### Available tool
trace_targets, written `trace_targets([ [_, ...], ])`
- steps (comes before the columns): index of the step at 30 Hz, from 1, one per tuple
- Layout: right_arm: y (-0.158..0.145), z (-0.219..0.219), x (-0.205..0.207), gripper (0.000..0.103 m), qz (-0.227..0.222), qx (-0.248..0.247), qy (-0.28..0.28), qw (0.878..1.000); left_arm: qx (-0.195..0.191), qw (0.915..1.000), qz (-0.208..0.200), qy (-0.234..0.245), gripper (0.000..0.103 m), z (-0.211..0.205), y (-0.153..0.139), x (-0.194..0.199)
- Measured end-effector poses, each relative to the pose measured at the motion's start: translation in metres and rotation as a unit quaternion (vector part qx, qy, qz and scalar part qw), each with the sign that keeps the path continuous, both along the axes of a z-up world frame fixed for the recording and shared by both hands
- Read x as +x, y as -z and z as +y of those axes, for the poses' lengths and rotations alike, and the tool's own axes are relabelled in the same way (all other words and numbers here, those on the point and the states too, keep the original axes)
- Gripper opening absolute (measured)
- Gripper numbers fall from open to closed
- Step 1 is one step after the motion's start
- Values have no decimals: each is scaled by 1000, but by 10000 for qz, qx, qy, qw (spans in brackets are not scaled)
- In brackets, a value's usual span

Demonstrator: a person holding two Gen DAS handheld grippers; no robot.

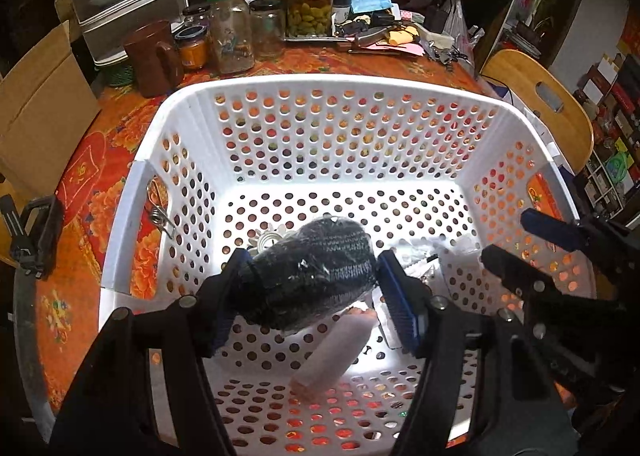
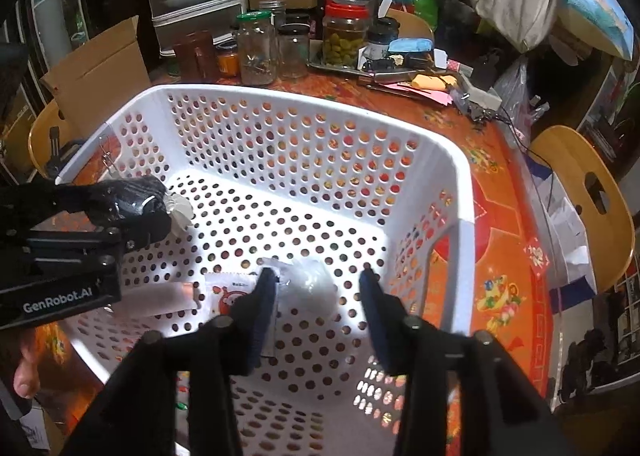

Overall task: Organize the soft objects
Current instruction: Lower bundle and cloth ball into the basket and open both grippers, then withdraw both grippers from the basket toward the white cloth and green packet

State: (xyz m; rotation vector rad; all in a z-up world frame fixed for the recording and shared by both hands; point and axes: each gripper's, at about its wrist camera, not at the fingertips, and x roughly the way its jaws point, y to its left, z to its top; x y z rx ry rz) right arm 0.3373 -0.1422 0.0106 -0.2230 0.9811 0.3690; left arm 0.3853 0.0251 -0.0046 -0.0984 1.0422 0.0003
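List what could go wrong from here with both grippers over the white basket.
1. The left hand-held gripper pinches a slippery plastic-wrapped dark knit bundle; it might slide out early.
2. Dropped here, it could land on the pale tube below.
3. The open right hand-held gripper hovers close by inside the white basket; the two may collide.

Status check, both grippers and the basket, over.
Left gripper shut on black knit bundle in clear wrap, over white perforated plastic basket. Right gripper open, empty. Nothing blocking.
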Motion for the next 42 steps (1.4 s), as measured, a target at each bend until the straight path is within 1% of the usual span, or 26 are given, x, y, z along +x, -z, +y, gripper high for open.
trace_targets([
  [1,0,1,0,58,-11,4,-7,10000,2,10000,-13,2,70,1,0,-1],
  [2,0,2,-1,61,-24,14,-15,10000,6,10000,-37,5,72,1,0,-2],
  [3,0,2,-2,65,-36,31,-24,10000,5,10000,-65,6,77,1,-1,-3],
  [4,0,3,-3,67,-42,45,-38,10000,2,9999,-114,5,82,2,-2,-4],
  [6,0,4,-4,70,-65,69,-54,9999,-2,9998,-182,-12,87,4,-5,-7],
  [8,0,3,-6,73,-64,124,-57,9999,-29,9997,-241,-33,88,6,-8,-9],
  [12,-6,4,-11,94,-125,219,-79,9997,30,9994,-327,-57,88,8,-15,-13],
  [13,-9,3,-12,97,-151,250,-83,9995,49,9993,-370,-67,88,9,-18,-15],
  [16,-18,1,-17,102,-243,357,-76,9990,-10,9989,-466,-85,88,13,-28,-22],
  [17,-21,0,-19,103,-258,389,-77,9989,-26,9986,-522,-83,88,14,-32,-26],
  [20,-27,-1,-25,103,-308,417,-115,9986,121,9971,-748,-101,89,14,-47,-41],
  [23,-32,-3,-32,103,-366,463,-128,9982,168,9957,-905,-50,89,12,-61,-58],
  [25,-36,-6,-39,103,-404,577,-128,9974,183,9950,-979,-56,89,11,-67,-68],
  [28,-42,-10,-51,103,-511,609,-129,9968,234,9933,-1133,-29,90,10,-77,-89],
  [30,-46,-14,-61,103,-550,656,-153,9962,271,9929,-1159,-61,91,9,-80,-100],
  [33,-49,-18,-73,103,-646,671,-177,9955,178,9927,-1191,-54,92,8,-83,-114],
  [36,-51,-22,-82,103,-715,673,-165,9950,167,9919,-1256,-62,92,4,-83,-128],
  [42,-55,-30,-106,103,-876,820,-200,9926,51,9897,-1427,-41,92,3,-83,-158],
])
